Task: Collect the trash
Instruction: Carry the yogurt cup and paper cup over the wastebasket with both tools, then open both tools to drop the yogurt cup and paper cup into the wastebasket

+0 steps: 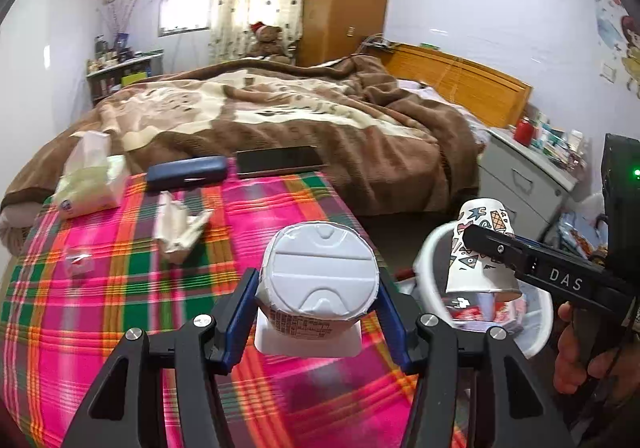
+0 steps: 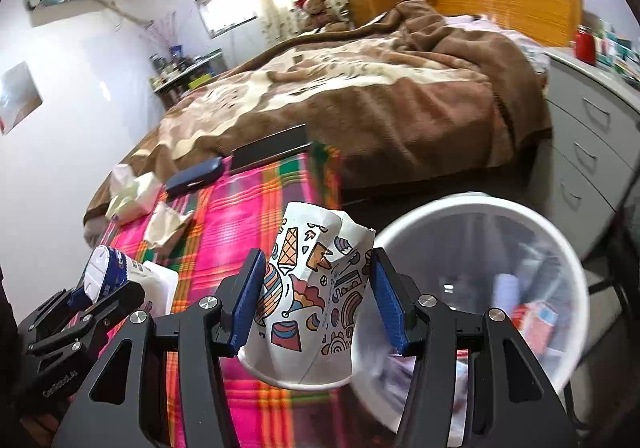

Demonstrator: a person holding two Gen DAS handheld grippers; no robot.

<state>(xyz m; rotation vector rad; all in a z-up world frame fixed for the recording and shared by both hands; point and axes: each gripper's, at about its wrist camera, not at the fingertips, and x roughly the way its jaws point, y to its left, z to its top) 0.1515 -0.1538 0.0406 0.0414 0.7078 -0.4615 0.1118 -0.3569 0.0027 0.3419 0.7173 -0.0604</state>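
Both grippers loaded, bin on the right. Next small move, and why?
Probably carry the right gripper a little further right over the white trash bin, then open. It is shut on the crumpled printed paper cup, which hangs at the bin's near rim, not yet clearly over the opening. The left gripper, shut on the sealed yogurt tub, is farther off.

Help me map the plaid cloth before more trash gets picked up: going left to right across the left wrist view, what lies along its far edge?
Tissue pack → dark blue case → black phone.
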